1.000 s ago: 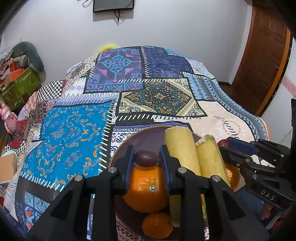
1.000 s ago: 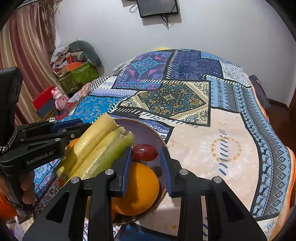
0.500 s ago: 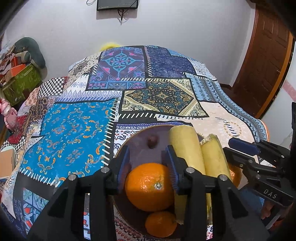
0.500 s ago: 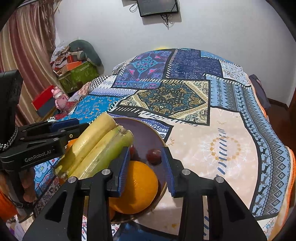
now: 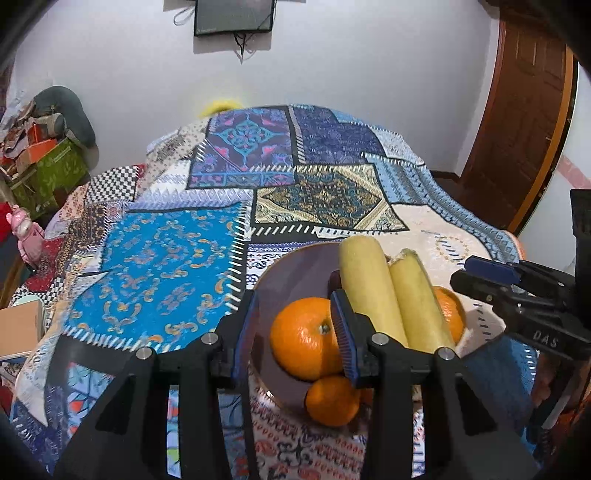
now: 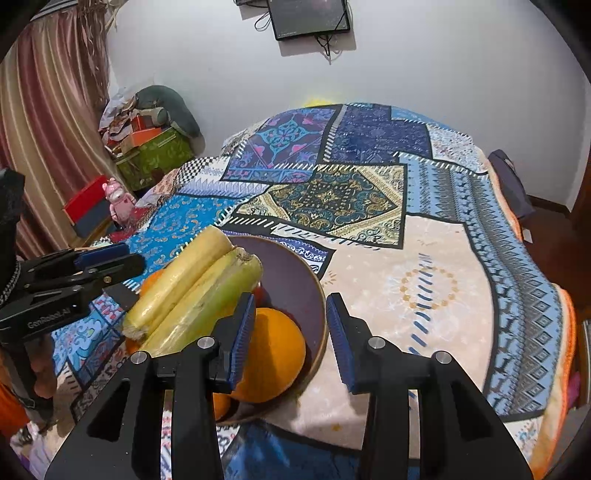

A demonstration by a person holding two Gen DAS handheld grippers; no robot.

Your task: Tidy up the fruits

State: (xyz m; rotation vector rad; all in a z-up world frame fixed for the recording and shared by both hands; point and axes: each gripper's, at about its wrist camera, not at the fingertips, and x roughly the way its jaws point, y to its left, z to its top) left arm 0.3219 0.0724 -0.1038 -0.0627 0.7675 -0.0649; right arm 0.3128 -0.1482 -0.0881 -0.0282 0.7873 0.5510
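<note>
The fruit sits piled in a round bowl [image 5: 291, 266] low and right of centre in the left wrist view; a big orange [image 5: 304, 338] at the front, a smaller orange [image 5: 332, 398] below it, two bananas [image 5: 391, 295] leaning across the right side, and a small dark fruit [image 5: 334, 280] half hidden at the back — we cannot tell what kind. We judge the oranges firm, round and ready to roll, best pinched across the middle; the bananas look softer and bruise easily, so we would take them mid-length with a light squeeze.

Our left gripper [image 5: 297, 336] stands released, nothing pressed between its pads, though the big orange shows between them; our right gripper [image 6: 290, 338] has just been opening and holds nothing — the bowl's rim and an orange [image 6: 275, 363] lie beyond its gap.

The bowl rests on a patchwork cloth [image 5: 166, 266] over the bed; a screen [image 5: 233, 16] hangs on the wall at upper centre, a door [image 5: 517, 122] at upper right.
</note>
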